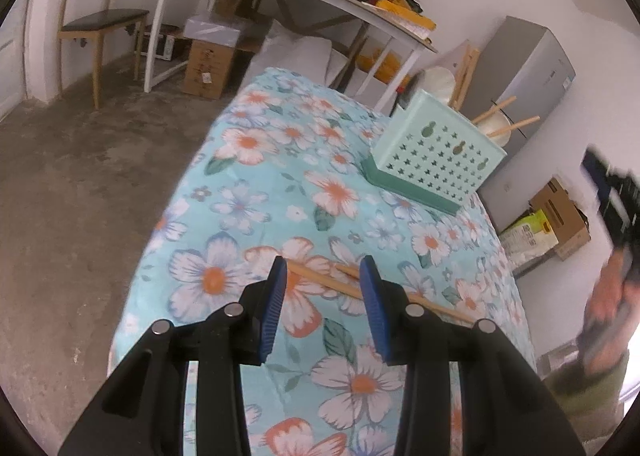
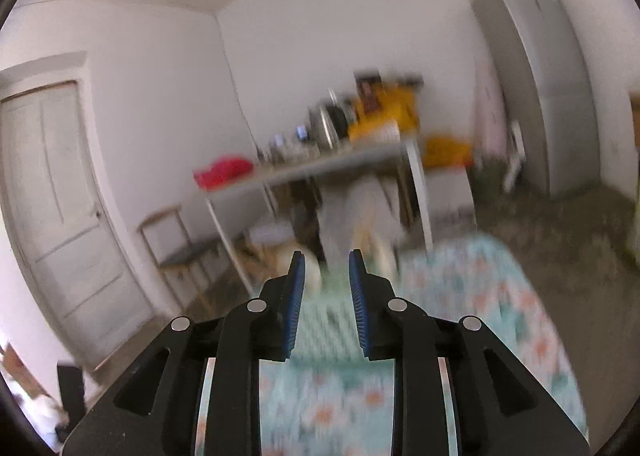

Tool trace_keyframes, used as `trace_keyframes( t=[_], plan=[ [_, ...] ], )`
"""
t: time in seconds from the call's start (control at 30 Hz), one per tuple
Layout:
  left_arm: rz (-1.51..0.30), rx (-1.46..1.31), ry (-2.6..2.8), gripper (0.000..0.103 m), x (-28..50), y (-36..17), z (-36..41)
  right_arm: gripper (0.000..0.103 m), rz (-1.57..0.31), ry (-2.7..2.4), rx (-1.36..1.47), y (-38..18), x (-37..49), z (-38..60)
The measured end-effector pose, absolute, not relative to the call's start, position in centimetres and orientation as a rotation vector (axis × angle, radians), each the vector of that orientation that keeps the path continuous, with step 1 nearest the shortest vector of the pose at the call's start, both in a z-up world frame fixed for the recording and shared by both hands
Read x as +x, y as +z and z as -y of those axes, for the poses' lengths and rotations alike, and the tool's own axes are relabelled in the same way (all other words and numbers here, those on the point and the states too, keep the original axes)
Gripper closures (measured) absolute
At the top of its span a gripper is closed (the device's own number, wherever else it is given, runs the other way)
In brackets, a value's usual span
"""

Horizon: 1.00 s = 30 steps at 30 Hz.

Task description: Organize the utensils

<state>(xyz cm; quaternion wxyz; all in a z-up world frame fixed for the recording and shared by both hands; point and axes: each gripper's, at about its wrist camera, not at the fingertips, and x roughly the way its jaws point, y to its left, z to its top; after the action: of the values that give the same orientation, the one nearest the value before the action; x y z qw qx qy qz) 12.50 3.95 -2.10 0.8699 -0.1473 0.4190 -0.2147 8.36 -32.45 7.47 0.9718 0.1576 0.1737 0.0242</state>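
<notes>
Between my left gripper's (image 1: 323, 280) blue pads lie the wooden chopsticks (image 1: 320, 279), flat on the floral tablecloth (image 1: 256, 191), and that is the relation my coming move turns on. Their long axis runs crosswise to my fingers, from behind the left pad, across the gap, and out past the right pad toward the table's near right edge. A second, shorter length of stick shows just above the first by the right pad. My left jaws stand spread, with bare cloth visible between the pads; I cannot tell whether the pad tips already touch the sticks or hover just over them. Since the sticks lie across the gap and not along it, I judge a straight close would catch them near their middle.

Well beyond, toward the far right corner of the table, stands the mint green perforated utensil holder (image 1: 438, 153), with two chopsticks and a pale ladle poking out of it. That is where these sticks should go.

My right gripper (image 2: 326, 276) is parted and carries nothing; its view is blurred, with the holder just ahead of it. So my left is plainly nearer the loose sticks.
</notes>
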Motion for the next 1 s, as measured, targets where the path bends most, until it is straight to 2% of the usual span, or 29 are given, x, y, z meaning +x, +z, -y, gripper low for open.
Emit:
trace_keyframes(
  t=[0.2,0.33,0.47,0.7,0.9,1.0],
  plan=[
    [-0.926,-0.251,-0.525,0.067,12.7,-3.2,-1.5,0.079,-0.710,-0.037,0.434,-0.7,7.1,32.6],
    [-0.995,-0.252,-0.605,0.067,12.6,-4.5,0.2,0.079,-0.844,-0.083,0.587,-4.7,5.7,33.9],
    [-1.119,-0.403,-0.650,0.067,13.5,-6.8,0.7,0.079,-0.877,-0.113,0.628,-6.2,4.5,34.5],
    [-1.210,-0.760,-0.562,0.067,16.0,-9.8,-1.0,0.078,-0.865,-0.095,0.619,-5.9,4.5,34.6],
    [-1.245,-0.905,-0.497,0.068,16.7,-10.6,-1.1,0.077,-0.855,-0.081,0.632,-6.0,4.6,34.5],
    [-1.252,-0.906,-0.463,0.074,17.0,-10.3,-1.1,0.077,-0.850,-0.082,0.635,-6.0,4.5,34.5]
  ],
)
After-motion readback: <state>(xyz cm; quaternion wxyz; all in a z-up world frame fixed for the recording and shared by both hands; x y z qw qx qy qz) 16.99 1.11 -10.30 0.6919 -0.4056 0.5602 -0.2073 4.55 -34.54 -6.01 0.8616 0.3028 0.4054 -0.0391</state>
